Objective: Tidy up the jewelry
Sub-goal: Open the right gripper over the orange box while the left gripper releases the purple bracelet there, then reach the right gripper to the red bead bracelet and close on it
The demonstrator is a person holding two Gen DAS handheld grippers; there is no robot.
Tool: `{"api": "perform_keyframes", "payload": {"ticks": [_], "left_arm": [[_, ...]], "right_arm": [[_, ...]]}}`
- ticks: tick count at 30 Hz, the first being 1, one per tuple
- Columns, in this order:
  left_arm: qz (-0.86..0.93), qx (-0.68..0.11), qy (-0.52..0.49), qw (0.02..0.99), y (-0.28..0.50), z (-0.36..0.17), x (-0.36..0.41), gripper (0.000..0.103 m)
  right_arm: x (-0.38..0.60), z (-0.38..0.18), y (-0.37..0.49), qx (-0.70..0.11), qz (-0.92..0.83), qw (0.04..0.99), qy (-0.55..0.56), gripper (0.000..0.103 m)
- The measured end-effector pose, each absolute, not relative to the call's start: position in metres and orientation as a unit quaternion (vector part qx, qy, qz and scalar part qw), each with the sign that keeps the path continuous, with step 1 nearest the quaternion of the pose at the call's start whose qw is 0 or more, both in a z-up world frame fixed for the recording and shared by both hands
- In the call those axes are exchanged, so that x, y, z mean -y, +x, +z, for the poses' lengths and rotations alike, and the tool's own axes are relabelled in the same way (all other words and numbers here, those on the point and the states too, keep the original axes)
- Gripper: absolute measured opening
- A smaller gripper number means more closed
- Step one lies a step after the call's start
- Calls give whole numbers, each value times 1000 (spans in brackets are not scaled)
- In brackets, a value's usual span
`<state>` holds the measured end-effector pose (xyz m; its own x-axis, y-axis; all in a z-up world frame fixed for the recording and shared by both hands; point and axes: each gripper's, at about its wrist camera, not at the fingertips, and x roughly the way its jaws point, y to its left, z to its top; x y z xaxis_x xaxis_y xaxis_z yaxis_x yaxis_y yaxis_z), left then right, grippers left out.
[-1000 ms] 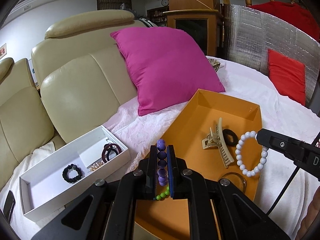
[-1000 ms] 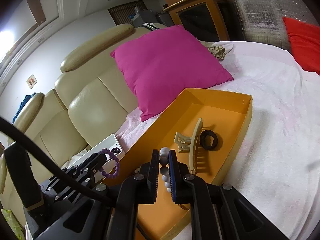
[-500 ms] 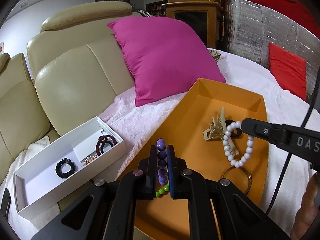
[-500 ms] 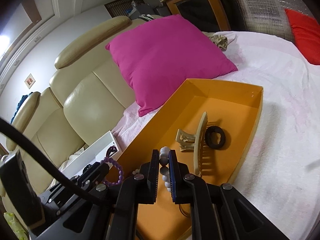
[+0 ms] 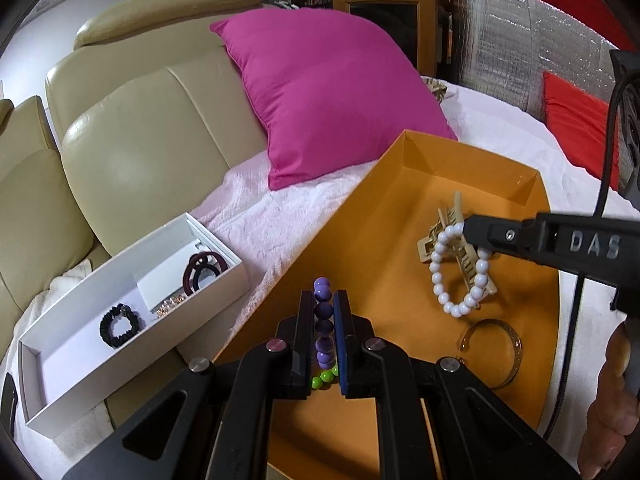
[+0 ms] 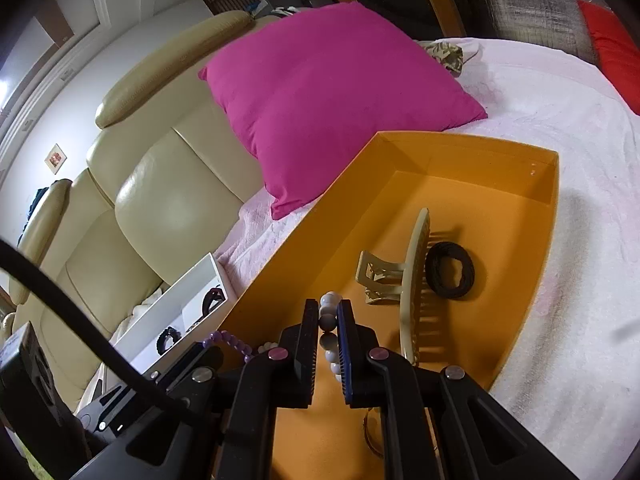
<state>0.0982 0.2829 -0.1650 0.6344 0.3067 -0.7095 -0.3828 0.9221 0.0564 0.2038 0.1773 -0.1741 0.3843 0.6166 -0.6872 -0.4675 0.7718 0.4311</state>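
My left gripper (image 5: 324, 300) is shut on a purple bead bracelet (image 5: 323, 322), held above the near left part of the orange tray (image 5: 376, 216). My right gripper (image 6: 329, 312) is shut on a white bead bracelet (image 6: 330, 320); in the left wrist view that bracelet (image 5: 456, 276) hangs from the right gripper over a beige claw hair clip (image 5: 432, 236). A white organizer box (image 5: 120, 304) to the left holds a black bracelet (image 5: 119, 325), a dark red ring-shaped piece (image 5: 203, 270) and a small gold item (image 5: 170, 304).
In the tray lie a black hair tie (image 6: 450, 270), a gold bangle (image 5: 494, 350) and green beads (image 5: 325, 376). A magenta pillow (image 5: 320, 92) leans on the cream sofa (image 5: 140, 132). A white blanket (image 6: 580, 240) covers the seat. A red cushion (image 5: 576, 128) lies far right.
Both grippers have moved closer over the tray. The white bracelet has swung left to hang over the claw clip. The left gripper keeps hold of the purple bracelet.
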Motion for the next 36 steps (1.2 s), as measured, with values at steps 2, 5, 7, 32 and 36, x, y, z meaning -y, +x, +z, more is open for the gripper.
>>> {"api": "perform_keyframes", "payload": {"ticks": [2, 5, 7, 32, 36], "left_arm": [[192, -384, -49, 902, 99, -166, -283, 10], [195, -385, -52, 901, 100, -166, -284, 20], [197, -383, -53, 901, 100, -165, -284, 28], [113, -335, 48, 934, 114, -95, -146, 62], [86, -333, 74, 936, 130, -90, -102, 62]], "right_arm": [[-174, -176, 208, -461, 326, 819, 103, 12], [-166, -177, 214, -470, 321, 813, 121, 12], [-160, -175, 214, -467, 324, 812, 132, 13], [68, -131, 200, -422, 199, 868, 172, 19], [133, -131, 198, -408, 155, 877, 198, 19]]}}
